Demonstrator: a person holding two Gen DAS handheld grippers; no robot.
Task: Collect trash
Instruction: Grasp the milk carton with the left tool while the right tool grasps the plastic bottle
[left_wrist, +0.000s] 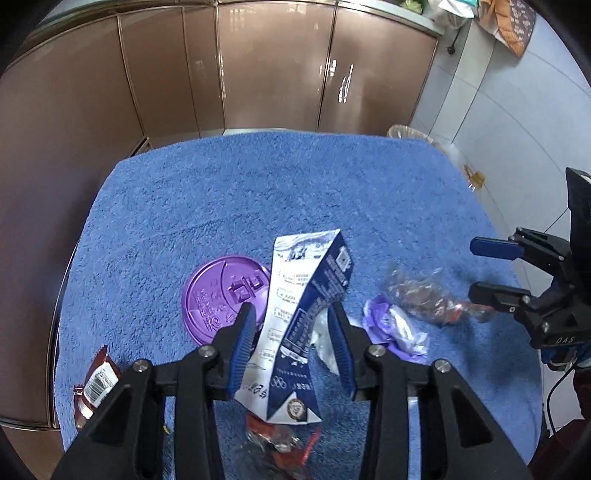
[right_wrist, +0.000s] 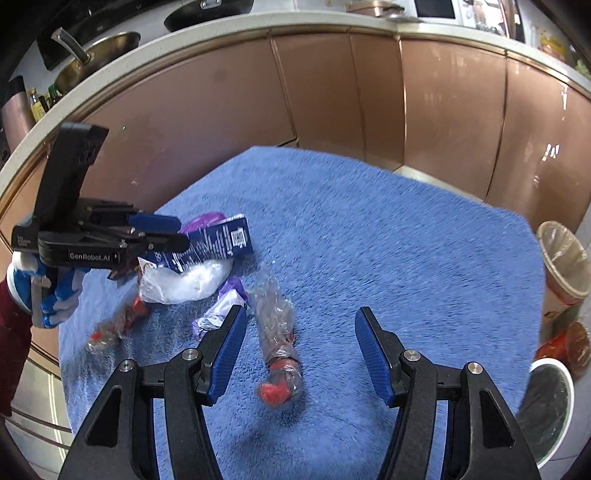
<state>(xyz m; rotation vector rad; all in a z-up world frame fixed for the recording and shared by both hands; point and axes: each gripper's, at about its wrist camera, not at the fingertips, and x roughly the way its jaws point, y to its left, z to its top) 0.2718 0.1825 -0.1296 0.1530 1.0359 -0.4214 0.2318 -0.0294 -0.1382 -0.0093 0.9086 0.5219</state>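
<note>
Glossy brown kitchen cabinets (left_wrist: 258, 74) back a tabletop draped in a fuzzy blue towel (left_wrist: 295, 192), and the trash lies scattered on that towel.

The flattened blue-and-white paper carton (left_wrist: 295, 325) serves as landmark. It stands tilted between the fingers of the left gripper (left_wrist: 291, 314), which are partly apart; whether the pads already press on it cannot be told. A round purple plastic lid (left_wrist: 218, 291) lies just left of the carton, partly behind it. A crumpled white plastic bag (right_wrist: 184, 282) sits right against the carton's right side, a purple-and-white wrapper (left_wrist: 395, 328) further right. Beyond that lies the clear crinkled plastic wrapper with a red end (right_wrist: 277, 343), between the wide-apart, empty fingers of the right gripper (right_wrist: 299, 325). Another clear-and-red wrapper (left_wrist: 280, 439) lies in front of the carton, and a red sachet (left_wrist: 94, 384) well to its left at the towel's edge.

Risks: the thin, slanted carton may slip or fold if the fingers close on its edge, dragging the bag along. The clear wrapper is slick and flat, so the right fingers could snag the towel's pile instead.

Count: one carton, one lid, one bag, one purple wrapper, two clear-and-red wrappers, one sachet. A lined bin (right_wrist: 561, 258) waits off the towel's far right.
</note>
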